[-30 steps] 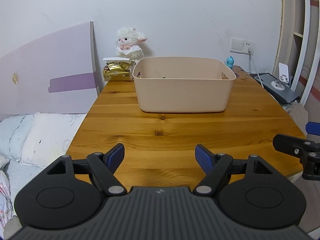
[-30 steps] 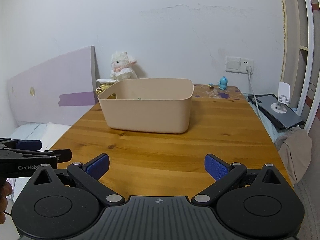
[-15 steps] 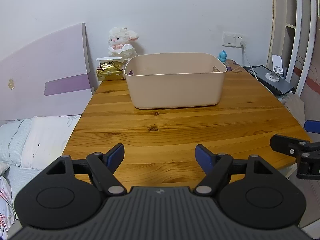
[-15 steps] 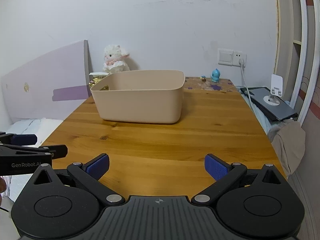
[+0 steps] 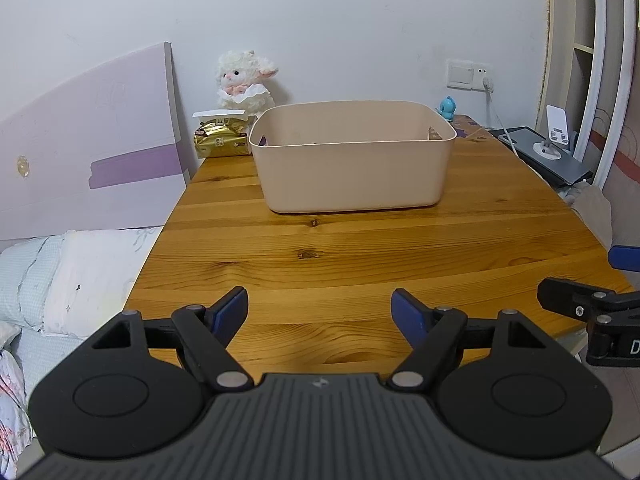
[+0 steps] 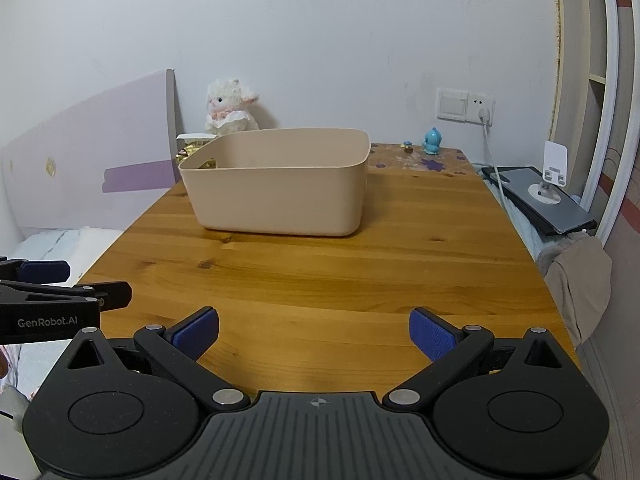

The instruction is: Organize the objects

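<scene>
A beige plastic bin [image 5: 352, 172] [image 6: 280, 196] stands toward the back of the wooden table [image 5: 360, 264] [image 6: 360, 272]. Only slivers of small items show over its rim. My left gripper [image 5: 319, 312] hangs open over the table's near edge, nothing between its blue pads. My right gripper [image 6: 314, 334] is also open and empty, at the near edge to the right of the left one. Behind the bin sit a white plush lamb [image 5: 244, 80] [image 6: 230, 106], a gold packet [image 5: 220, 140] and a small blue figurine [image 5: 447, 107] [image 6: 433, 141].
A lilac headboard [image 5: 88, 140] and bedding [image 5: 60, 280] lie left of the table. A dark tablet with a white phone stand [image 6: 548, 196] rests off the right edge. A charging cable [image 6: 494, 168] runs from the wall socket. Cloth [image 6: 576, 276] hangs at right.
Both grippers have drawn back from the bin toward the near table edge and stay open. The bin looks smaller and farther away.
</scene>
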A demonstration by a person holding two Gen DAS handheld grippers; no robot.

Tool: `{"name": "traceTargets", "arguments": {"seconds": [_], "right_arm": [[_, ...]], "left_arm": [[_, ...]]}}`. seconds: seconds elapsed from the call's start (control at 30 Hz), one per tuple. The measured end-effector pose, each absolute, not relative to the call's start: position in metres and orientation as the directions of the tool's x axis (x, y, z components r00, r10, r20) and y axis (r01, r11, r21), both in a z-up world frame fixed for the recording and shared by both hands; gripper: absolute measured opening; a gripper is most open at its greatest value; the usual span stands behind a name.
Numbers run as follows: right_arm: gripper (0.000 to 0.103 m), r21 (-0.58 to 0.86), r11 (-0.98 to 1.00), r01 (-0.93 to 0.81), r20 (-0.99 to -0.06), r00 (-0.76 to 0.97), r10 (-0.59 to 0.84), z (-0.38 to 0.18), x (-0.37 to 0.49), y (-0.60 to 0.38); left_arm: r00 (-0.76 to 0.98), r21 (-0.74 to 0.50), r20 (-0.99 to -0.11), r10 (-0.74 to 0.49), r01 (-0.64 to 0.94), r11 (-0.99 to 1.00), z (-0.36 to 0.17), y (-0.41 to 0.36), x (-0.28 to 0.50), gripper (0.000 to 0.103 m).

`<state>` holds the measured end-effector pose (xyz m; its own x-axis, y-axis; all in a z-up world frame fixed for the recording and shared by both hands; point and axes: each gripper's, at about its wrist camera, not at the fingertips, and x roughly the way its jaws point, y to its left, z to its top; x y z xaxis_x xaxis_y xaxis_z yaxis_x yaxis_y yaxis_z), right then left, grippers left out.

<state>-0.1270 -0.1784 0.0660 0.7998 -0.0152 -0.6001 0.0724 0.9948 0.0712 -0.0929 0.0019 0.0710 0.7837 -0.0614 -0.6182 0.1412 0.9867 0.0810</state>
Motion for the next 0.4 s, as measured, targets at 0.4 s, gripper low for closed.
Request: {"name": "traceTargets", "arguments": {"seconds": [0.4], "right_arm": [[0.103, 0.068, 0.996, 0.059, -0.629, 0.778, -0.003, 0.059, -0.113, -0.179]], "left_arm": [[0.769, 0.074, -0.637, -0.052, 0.128, 0.989, 0.067, 0.008, -0.083, 0.08]]}}
